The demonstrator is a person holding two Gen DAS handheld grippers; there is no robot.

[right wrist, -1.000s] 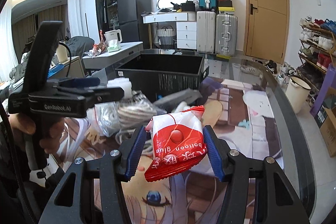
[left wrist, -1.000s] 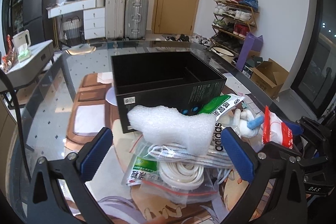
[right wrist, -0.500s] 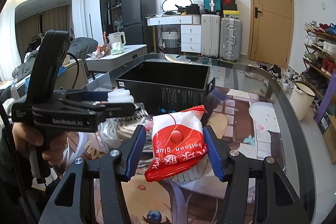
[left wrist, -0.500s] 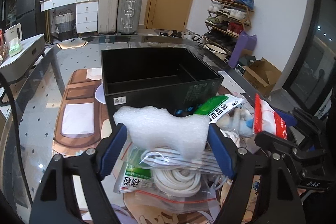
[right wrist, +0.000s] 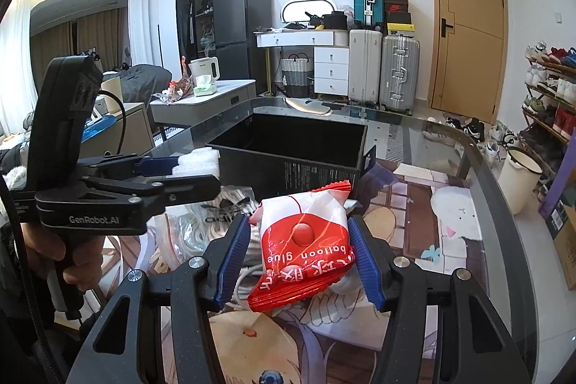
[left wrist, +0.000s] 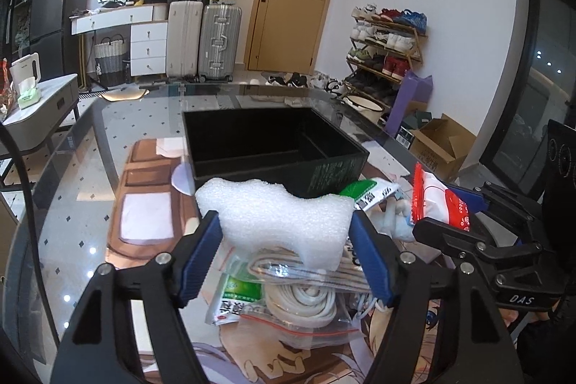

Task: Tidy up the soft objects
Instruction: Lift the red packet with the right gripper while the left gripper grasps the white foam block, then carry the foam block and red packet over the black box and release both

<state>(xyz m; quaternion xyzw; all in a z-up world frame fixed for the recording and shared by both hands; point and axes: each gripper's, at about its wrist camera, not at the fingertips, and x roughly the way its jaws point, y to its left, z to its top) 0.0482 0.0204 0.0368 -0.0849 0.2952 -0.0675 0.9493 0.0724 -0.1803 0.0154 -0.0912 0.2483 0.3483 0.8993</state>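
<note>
Left gripper (left wrist: 284,251): you are clamping the white foam piece (left wrist: 277,215) just before the black box (left wrist: 273,146), lifted for dropping in.
Right gripper (right wrist: 298,254): you are pinching the balloon glue packet (right wrist: 306,240), lifted beside the box.
Pile: bagged cord (left wrist: 302,301) lying on the worktop (left wrist: 82,189) before the box.

Plush toy (left wrist: 397,222) mostly hidden; box (left wrist: 273,146) txt unreadable

Grainy white foam block (left wrist: 277,218), glossy plastic packet (right wrist: 306,240), matt black box (left wrist: 273,146), glass table (left wrist: 86,132).

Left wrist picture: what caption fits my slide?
Left gripper squeezes white foam before the black box.
</note>
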